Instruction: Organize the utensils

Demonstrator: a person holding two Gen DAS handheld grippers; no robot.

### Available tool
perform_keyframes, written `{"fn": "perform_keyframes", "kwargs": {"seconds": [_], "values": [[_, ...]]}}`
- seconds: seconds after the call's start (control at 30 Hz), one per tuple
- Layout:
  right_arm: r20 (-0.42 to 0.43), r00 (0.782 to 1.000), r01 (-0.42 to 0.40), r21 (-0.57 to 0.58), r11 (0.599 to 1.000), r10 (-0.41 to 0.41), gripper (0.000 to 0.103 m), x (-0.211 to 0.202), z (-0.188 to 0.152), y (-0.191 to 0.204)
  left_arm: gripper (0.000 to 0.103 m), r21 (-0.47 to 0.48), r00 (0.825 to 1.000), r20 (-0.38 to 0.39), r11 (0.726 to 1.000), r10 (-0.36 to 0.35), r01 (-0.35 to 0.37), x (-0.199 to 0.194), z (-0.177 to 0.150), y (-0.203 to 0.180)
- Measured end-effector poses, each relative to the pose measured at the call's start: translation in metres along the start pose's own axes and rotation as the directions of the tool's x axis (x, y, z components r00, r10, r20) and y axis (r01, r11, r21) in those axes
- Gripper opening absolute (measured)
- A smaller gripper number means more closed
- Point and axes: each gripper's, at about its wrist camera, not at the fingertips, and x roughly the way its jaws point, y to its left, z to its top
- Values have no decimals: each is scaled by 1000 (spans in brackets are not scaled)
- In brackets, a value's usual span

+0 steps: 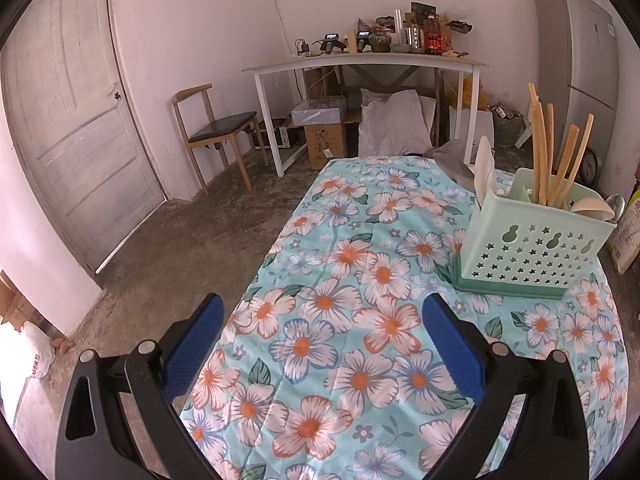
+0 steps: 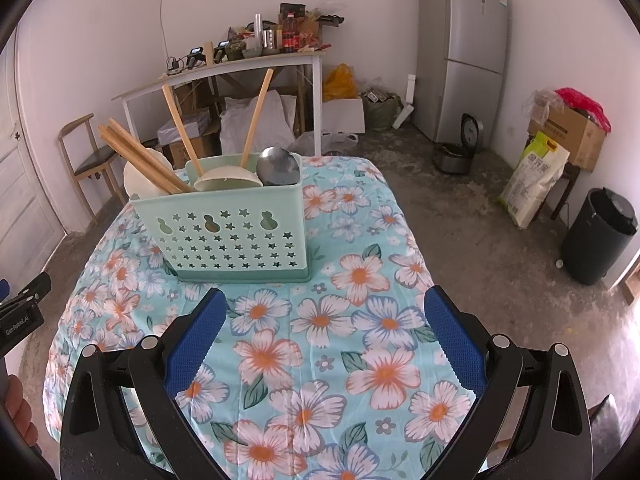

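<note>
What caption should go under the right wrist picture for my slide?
Open right gripper hovers over the flowered tablecloth, facing a mint-green plastic utensil caddy holding wooden chopsticks and spoons.

Pale mint-green plastic utensil caddy (image 2: 236, 236) pierced with star and gourd-shaped cutouts, on a turquoise tablecloth (image 2: 320, 360) printed with white, orange-centred flowers. Tan wooden chopsticks (image 2: 140, 156). Textured blue gripper fingers (image 2: 194, 344).

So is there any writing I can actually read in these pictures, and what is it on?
"GenRobot.AI": on the left gripper's black body, at the right wrist view's left edge.
Yellow-green sack by the wall: large print, too blurred to read.
Fridge: blue sticker, too small.
Cardboard box under the far table: print unreadable.
White bag on the floor: red marks, illegible.
</note>
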Motion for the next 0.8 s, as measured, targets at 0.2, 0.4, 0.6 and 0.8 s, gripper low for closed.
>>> {"fn": "perform_keyframes", "kwargs": {"seconds": [0.2, 0.4, 0.6, 0.8], "values": [[-6, 1000, -5, -2, 1000, 5, 95, 1, 1, -1, 97, -1, 1000, -5, 1000, -1, 1, 0, 1, -2], [-6, 1000, -5, 0, 1000, 5, 95, 1, 1, -2, 97, -1, 1000, -4, 1000, -1, 1, 1, 2, -1], [-6, 1000, -7, -2, 1000, 7, 95, 1, 1, -1, 97, -1, 1000, -3, 1000, 0, 0, 1, 3, -2], [-7, 1000, -8, 0, 1000, 8, 95, 1, 2, -2, 97, -2, 1000, -5, 1000, -1, 1, 1, 2, -2]]}}
